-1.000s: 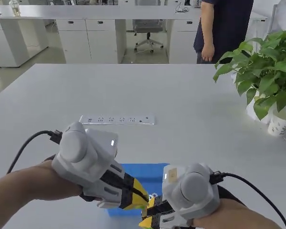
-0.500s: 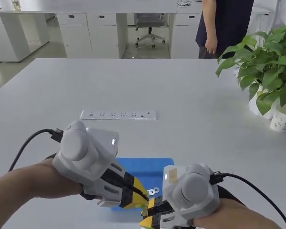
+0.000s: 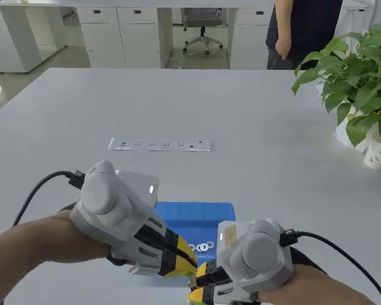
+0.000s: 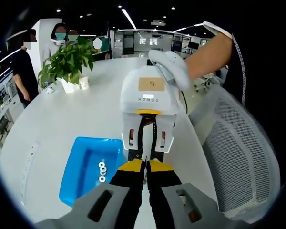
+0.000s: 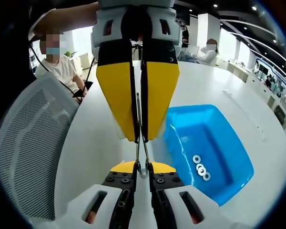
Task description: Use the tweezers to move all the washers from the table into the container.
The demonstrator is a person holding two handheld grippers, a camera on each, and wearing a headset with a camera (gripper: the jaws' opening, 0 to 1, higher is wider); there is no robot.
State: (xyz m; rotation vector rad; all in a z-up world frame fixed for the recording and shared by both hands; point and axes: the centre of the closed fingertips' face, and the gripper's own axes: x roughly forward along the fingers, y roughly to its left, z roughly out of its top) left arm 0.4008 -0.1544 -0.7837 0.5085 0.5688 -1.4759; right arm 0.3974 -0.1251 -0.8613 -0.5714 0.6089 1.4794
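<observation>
Our left hand-held gripper (image 4: 145, 167) and right hand-held gripper (image 5: 142, 171) both pinch the thin metal tweezers (image 5: 139, 143). Three silver ring washers (image 5: 200, 168) lie inside the blue plastic container (image 5: 219, 129), near us on the white desk (image 3: 241, 127).

Slim metal tweezers (image 5: 137, 148) are clamped between both pairs of yellow fingers (image 5: 159, 90). Three silver washers (image 5: 200, 168) lie flat in the blue container (image 5: 214, 133) just beside the fingers.

A white power strip (image 3: 159, 145) lies flat just off the head view's centre, at 10 o'clock. A leafy potted plant (image 3: 359, 82) stands at 2 o'clock. Beyond are an office chair (image 3: 202, 25) at 12 o'clock and a standing person (image 3: 301, 25) at 1 o'clock. A white mesh chair back (image 4: 238, 152) sits at 4 o'clock in the left gripper view.
</observation>
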